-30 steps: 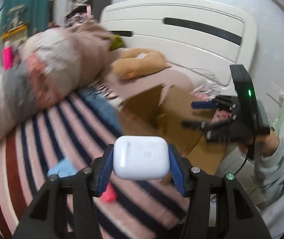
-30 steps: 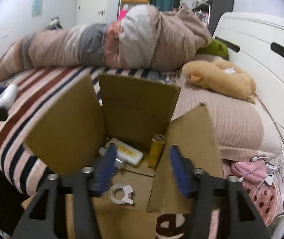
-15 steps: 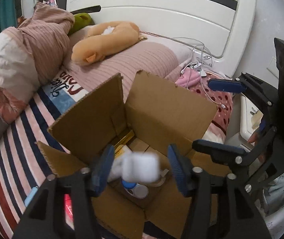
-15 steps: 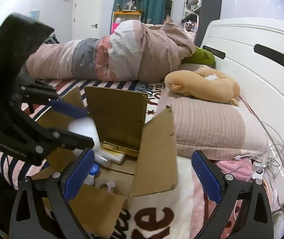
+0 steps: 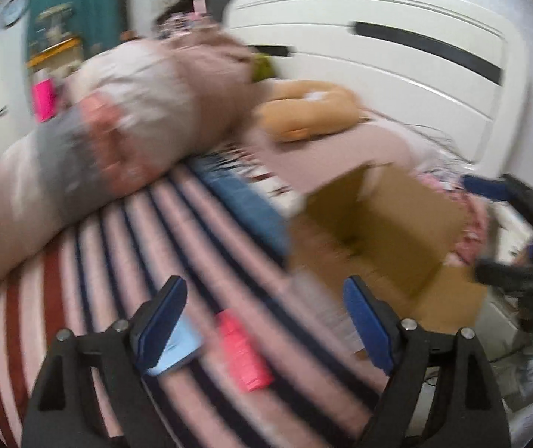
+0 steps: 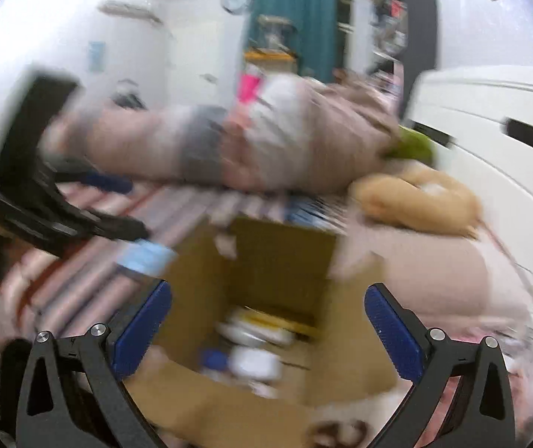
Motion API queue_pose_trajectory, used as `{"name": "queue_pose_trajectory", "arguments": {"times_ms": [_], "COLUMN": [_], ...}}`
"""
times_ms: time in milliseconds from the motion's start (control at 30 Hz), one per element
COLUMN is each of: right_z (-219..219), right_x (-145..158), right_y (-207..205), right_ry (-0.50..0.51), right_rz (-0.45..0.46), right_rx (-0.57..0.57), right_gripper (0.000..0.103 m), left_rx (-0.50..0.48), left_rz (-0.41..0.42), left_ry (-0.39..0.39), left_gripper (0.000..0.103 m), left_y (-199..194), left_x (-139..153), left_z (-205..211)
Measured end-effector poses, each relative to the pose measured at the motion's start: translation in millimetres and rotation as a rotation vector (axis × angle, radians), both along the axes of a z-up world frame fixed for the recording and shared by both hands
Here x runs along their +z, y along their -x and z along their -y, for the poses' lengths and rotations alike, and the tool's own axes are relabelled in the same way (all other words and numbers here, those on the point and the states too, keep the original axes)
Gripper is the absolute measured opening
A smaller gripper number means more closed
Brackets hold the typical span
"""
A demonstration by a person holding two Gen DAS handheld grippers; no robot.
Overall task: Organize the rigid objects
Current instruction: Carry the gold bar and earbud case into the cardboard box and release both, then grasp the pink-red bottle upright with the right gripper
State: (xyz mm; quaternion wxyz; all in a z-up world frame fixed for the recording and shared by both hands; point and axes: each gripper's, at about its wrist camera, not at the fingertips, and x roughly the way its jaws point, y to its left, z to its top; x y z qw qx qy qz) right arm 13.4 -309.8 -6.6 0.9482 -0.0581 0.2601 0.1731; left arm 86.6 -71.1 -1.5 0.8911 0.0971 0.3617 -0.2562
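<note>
Both views are motion-blurred. My left gripper [image 5: 264, 287] hovers over the striped bedspread, its jaws opening with nothing between them. Under it lie a pink object [image 5: 244, 351] and a light blue object [image 5: 178, 347]. The open cardboard box [image 5: 389, 224] stands to its right, with my right gripper [image 5: 490, 229] beyond it. In the right wrist view my right gripper [image 6: 268, 291] hangs over the box [image 6: 277, 250], jaws opening and empty. Inside the box are blurred white things [image 6: 255, 364] and a blue cap [image 6: 214, 358]. The left gripper [image 6: 124, 205] shows at the left.
A rolled pink and grey duvet [image 5: 124, 123] lies across the back of the bed. A tan plush toy [image 5: 311, 112] rests by the white headboard [image 5: 397, 56]. Cables [image 6: 520, 272] trail over the pink bedding right of the box.
The white earbud case left my left gripper over the box. That gripper then swung left over the striped cover with wider jaws. My right gripper spread wide and tilted upward.
</note>
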Motion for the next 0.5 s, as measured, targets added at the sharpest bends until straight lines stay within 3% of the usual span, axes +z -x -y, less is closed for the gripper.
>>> {"name": "queue_pose_trajectory", "arguments": {"times_ms": [100, 233, 367, 500], "right_z": [-37, -104, -156, -177], "right_x": [11, 3, -47, -108], "right_y": [2, -4, -26, -50], "right_ry": [-0.041, -0.062, -0.059, 0.004], "right_rz": [0.013, -0.049, -0.232, -0.371], "right_rx": [0.095, 0.216, 0.249, 0.175], "right_gripper": [0.103, 0.087, 0.064, 0.060], "left_rx": [0.107, 0.157, 0.214, 0.223], "left_rz": [-0.012, -0.082, -0.142, -0.171], "left_ry": [-0.024, 0.021, 0.061, 0.083], "left_gripper": [0.083, 0.083, 0.083, 0.083], "left_y": [0, 4, 10, 18], "left_x": [-25, -65, -102, -126], "left_z": [-46, -92, -125, -138]}}
